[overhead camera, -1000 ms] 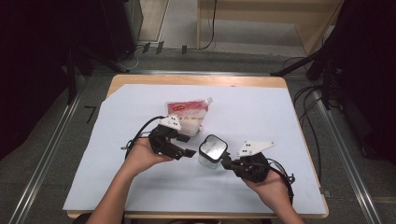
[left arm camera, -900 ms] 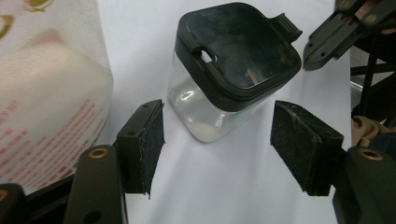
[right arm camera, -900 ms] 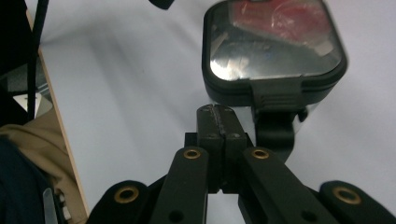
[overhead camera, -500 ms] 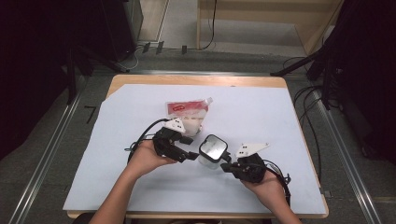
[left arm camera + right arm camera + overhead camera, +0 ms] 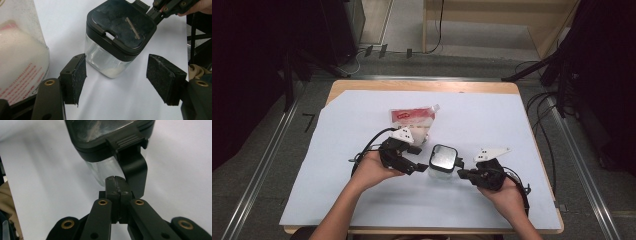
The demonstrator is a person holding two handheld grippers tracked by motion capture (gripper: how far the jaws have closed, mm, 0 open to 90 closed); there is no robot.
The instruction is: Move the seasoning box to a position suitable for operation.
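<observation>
**Now, two grippers meet at a lidded jar on the white sheet**

Midway along the near half of the table, the clear jar with its dark square lid stands upright on the white sheet, a little white powder lying in its bottom. Your left gripper comes at it from the left with its jaws standing apart and just lately widening; in the left gripper view one pad sits just beside the jar's lower corner, the other pad is clear of the glass, and nothing is pinched between them. Your right gripper faces the jar from the right, jaws pressed together, its tips just below the lid's black handle; whether they touch it you cannot tell. Behind your left hand lies a red-topped pouch of white powder
</observation>
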